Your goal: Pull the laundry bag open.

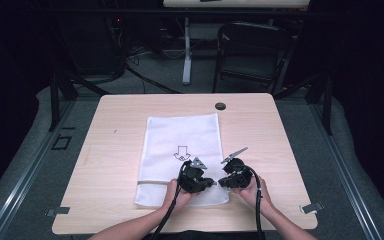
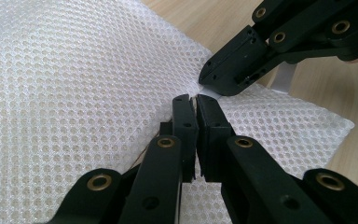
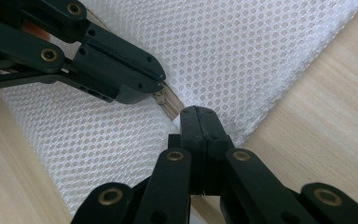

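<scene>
Mesh bag (image 1: 180, 150), white, lies flat on table (image 1: 110, 150), long side running away from person, centre-right of top. Printed arrow mark near bag's middle.

Both grippers at bag's near edge, tips almost meeting over it.

L gripper (image 1: 211, 183): jaws clenched. In the left gripper view (image 2: 196, 100) the two tips sit pressed together right at a fold of mesh, prob. pinching the fabric or something at the zip; contact spot too small to be sure.

R gripper (image 1: 221, 183): jaws clenched too. In the right gripper view (image 3: 199, 111) tips closed at bag's edge, just beside a short run of zipper (image 3: 168, 103), beige tape with teeth showing between the two grippers. Whether R tips nip mesh or the zip pull: cannot tell.

Mesh puckers slightly toward the point where the tips meet. Bag's near right corner lies flat on wood. Hands (image 1: 180, 197) low, wrists near table's front edge, cables trailing back toward the person.

Small dark round cap (image 1: 220, 106) on table beyond bag's far edge.
</scene>
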Available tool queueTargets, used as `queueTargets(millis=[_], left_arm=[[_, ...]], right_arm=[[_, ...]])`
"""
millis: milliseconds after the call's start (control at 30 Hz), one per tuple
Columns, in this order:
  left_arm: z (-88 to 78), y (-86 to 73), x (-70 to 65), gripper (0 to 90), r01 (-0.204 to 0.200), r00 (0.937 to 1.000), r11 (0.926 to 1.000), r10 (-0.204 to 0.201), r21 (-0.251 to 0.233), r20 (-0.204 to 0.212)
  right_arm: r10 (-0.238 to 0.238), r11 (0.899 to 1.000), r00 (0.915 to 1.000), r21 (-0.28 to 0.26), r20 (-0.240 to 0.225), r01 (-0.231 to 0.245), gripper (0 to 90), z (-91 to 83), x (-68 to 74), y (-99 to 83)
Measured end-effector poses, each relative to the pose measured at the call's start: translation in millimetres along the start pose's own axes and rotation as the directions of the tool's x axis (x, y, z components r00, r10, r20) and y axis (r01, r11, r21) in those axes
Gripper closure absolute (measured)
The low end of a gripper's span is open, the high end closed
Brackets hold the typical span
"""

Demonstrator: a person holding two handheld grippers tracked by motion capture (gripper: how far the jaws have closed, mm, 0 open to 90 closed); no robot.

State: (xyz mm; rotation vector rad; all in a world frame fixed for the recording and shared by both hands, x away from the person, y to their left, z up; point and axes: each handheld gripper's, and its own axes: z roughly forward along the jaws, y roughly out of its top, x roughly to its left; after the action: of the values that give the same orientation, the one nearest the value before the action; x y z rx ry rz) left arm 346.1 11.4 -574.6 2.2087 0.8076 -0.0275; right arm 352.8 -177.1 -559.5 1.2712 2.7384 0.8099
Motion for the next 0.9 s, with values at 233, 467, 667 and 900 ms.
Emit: queueTargets(millis=[233, 467, 667, 900], left_arm=[[0.0, 0.3, 1.5, 88.2, 0.013, 0.9999, 0.9999, -0.013, 0.000, 0.008], [-1.4, 0.9, 2.0, 88.2, 0.009, 1.0000, 0.9999, -0.009, 0.009, 0.005], [-5.8, -0.2, 4.8, 88.2, -0.001, 1.0000, 0.9999, 0.000, 0.015, 0.008], [-3.3, -1.2, 9.4, 87.2, 0.029, 0.9988, 0.9995, -0.030, 0.015, 0.038]], right_arm=[[-0.016, 1.000, 0.9999, 0.016, 0.003, 0.016, 90.0, -1.2, -1.9, 0.3], [-0.018, 1.000, 0.9998, 0.019, 0.000, 0.018, 90.0, -1.7, -2.3, 0.0], [0.000, 1.000, 1.0000, 0.011, -0.004, 0.000, 90.0, -1.7, -3.1, -1.8], [-0.026, 1.000, 0.9996, 0.017, 0.007, 0.026, 90.0, -1.3, -0.9, 0.4]])
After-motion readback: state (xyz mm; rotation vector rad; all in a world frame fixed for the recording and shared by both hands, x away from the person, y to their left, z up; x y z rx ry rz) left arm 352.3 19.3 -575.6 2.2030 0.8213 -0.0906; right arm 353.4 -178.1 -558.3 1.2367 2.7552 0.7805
